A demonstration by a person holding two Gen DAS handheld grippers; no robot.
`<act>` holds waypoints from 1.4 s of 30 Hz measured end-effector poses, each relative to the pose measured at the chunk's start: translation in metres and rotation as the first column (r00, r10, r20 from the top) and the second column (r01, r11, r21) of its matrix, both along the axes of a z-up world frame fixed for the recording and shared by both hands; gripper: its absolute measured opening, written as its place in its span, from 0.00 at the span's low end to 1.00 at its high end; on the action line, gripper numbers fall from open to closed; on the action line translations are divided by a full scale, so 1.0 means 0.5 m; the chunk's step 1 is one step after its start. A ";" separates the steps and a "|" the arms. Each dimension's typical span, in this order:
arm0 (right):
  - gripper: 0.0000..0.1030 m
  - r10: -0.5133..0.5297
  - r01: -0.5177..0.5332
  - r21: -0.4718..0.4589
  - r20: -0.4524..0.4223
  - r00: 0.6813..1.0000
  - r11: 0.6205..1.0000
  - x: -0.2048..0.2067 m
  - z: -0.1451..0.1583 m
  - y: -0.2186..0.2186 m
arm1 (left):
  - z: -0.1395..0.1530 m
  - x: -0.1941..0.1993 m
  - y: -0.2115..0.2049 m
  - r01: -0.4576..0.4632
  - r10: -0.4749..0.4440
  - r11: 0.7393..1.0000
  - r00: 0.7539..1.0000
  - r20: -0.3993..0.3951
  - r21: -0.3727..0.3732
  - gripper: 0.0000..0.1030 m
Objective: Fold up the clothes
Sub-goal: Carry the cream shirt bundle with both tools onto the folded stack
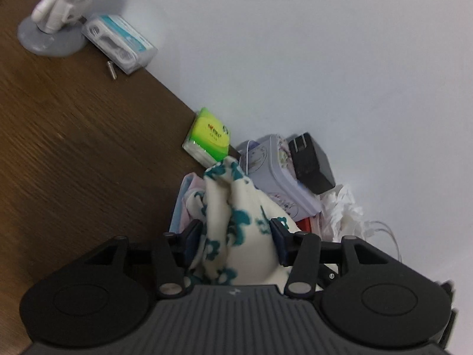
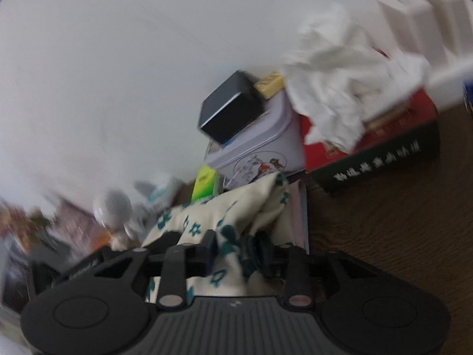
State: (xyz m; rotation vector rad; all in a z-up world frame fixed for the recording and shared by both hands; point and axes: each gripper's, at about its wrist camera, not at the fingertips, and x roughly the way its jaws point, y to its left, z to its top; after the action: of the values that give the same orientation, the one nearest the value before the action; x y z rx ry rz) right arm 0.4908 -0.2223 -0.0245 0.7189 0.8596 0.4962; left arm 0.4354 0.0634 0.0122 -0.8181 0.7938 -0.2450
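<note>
The left gripper [image 1: 236,241] had its two dark fingers clamped on a bunched fold of cream cloth printed with teal flowers [image 1: 233,207], the fabric rising in a peak toward 12 o'clock from the jaws. The right gripper [image 2: 238,251] was likewise closed on a gathered edge of the same floral garment [image 2: 212,210], which spread toward 11 o'clock; this view was blurred. The garment hung lifted between both grippers above the brown wooden table [image 1: 74,136], over a pale pink and blue folded piece [image 1: 181,204] at 9 o'clock of the left jaws. At 1 o'clock sat a lilac tin [image 1: 275,171] with a black charger [image 1: 310,162] on top, and at 12 o'clock a green tissue pack [image 1: 210,136]. Doing this fold well probably meant keeping both grips level and the cloth taut, clear of the clutter near the wall
</note>
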 end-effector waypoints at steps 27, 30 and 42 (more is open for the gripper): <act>0.09 -0.013 0.077 -0.247 0.250 0.968 0.966 -0.092 0.081 0.012 | 0.080 -0.064 -0.060 0.076 -0.128 0.941 0.982 0.139 0.330 0.28; 0.09 -0.019 0.096 -0.265 0.278 0.961 0.959 -0.100 0.087 0.026 | 0.072 -0.061 -0.055 0.083 -0.133 0.940 0.982 0.132 0.331 0.32; 0.53 -0.065 0.264 -0.328 0.509 0.858 0.907 -0.260 0.229 0.049 | 0.189 -0.190 -0.034 -0.021 -0.100 0.918 0.954 0.282 0.397 0.59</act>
State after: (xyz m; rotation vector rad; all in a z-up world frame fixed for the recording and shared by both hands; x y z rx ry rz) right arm 0.3610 -0.1977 0.0898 0.2709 0.3880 0.3114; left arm 0.3403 0.0462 0.1068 -0.3678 0.5483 -0.2271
